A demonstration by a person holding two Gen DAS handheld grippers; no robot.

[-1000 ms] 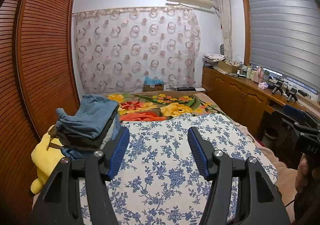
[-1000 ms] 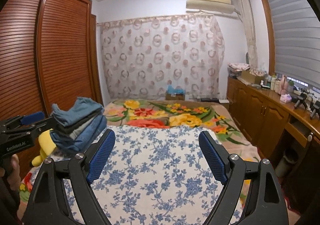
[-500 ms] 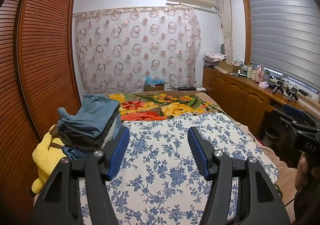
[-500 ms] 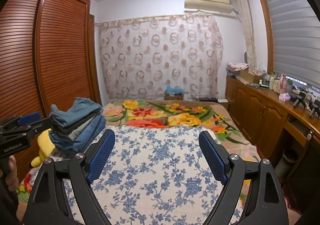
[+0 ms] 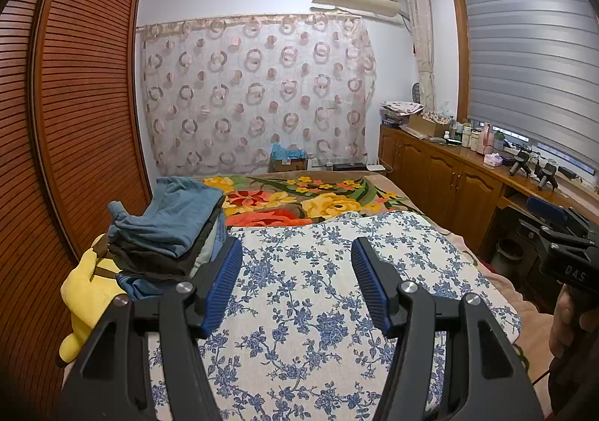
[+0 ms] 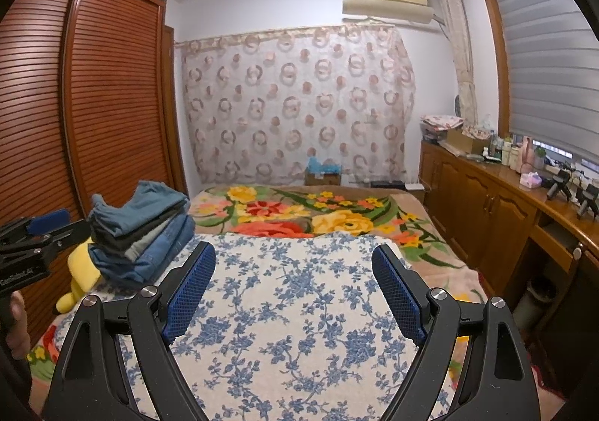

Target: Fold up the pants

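A pile of folded pants (image 5: 164, 233) (image 6: 142, 230), blue denim and dark ones, sits at the left edge of the bed on a yellow plush toy (image 5: 86, 293). My left gripper (image 5: 297, 252) hovers open over the blue-flowered white cloth (image 5: 318, 308), just right of the pile, nothing between its blue pads. My right gripper (image 6: 294, 256) is open wider above the same cloth (image 6: 292, 308), also empty. Each gripper shows in the other's view: the right one (image 5: 561, 233) at the right edge, the left one (image 6: 33, 233) at the left edge, each held by a hand.
A bright floral blanket (image 5: 299, 200) covers the far half of the bed. A slatted wooden wardrobe (image 5: 75, 121) stands along the left. Wooden cabinets (image 6: 486, 203) with bottles and small items line the right under a shuttered window. A patterned curtain (image 6: 295, 106) hangs at the back.
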